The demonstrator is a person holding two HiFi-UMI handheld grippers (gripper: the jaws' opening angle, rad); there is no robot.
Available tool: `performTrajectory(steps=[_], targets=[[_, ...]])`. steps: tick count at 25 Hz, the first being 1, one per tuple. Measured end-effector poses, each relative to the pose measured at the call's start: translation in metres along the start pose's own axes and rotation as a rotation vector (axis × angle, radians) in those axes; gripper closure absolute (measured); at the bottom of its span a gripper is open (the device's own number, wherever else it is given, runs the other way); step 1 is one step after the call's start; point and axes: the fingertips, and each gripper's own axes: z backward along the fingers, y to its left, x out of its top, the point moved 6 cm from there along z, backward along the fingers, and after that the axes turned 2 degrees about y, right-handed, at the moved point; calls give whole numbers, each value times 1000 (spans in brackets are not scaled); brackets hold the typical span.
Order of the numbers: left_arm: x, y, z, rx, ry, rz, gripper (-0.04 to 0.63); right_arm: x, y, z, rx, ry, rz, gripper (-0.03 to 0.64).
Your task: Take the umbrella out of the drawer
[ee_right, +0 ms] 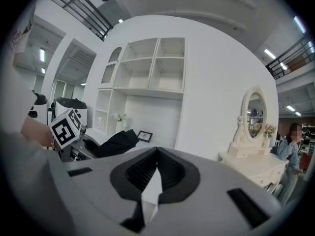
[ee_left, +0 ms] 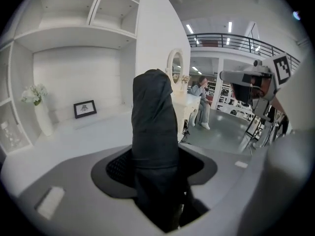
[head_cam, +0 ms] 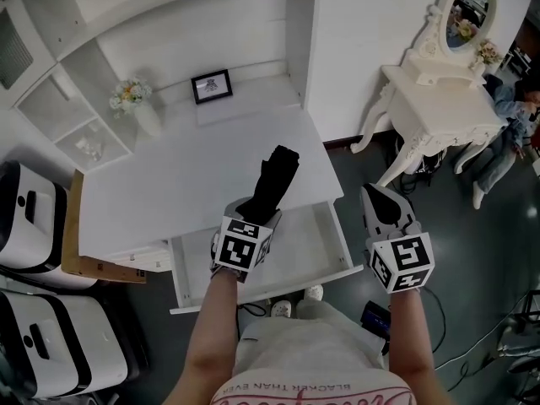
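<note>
Open drawer [head_cam: 297, 264] below, bare desktop [head_cam: 169, 184] ahead, vase [head_cam: 148, 118] and frame [head_cam: 212, 85] at rear

The left claw [ee_left: 158, 173] is clamped on a black folded umbrella [ee_left: 153, 117], which projects upright beyond the jaws. A picture frame [ee_left: 84, 108] stands ahead-left on the table [ee_left: 74, 136].

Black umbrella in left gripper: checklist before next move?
1. Grip: left gripper shut on the black folded fabric umbrella: ok.
2. Umbrella out of the white open drawer: ok, it points up over the white desktop.
3. Right gripper jaws together, empty: ok.
4. Bare spot on the desktop, short of the black-framed picture and flower vase: ok.
5. Drawer closed: not ok, stands open.
6. Umbrella strap fastened: cannot tell.
</note>
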Motion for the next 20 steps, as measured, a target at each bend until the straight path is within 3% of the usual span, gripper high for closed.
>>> performTrajectory(steps=[4, 9, 20], targets=[[14, 11, 19, 51, -63, 33, 337, 13, 4, -4, 22, -28, 11, 609], [34, 21, 47, 119, -161, 20, 337, 28, 10, -10, 46, -73, 19, 609], [70, 42, 101, 208, -359, 51, 337, 69, 15, -27, 66, -189, 5, 609]])
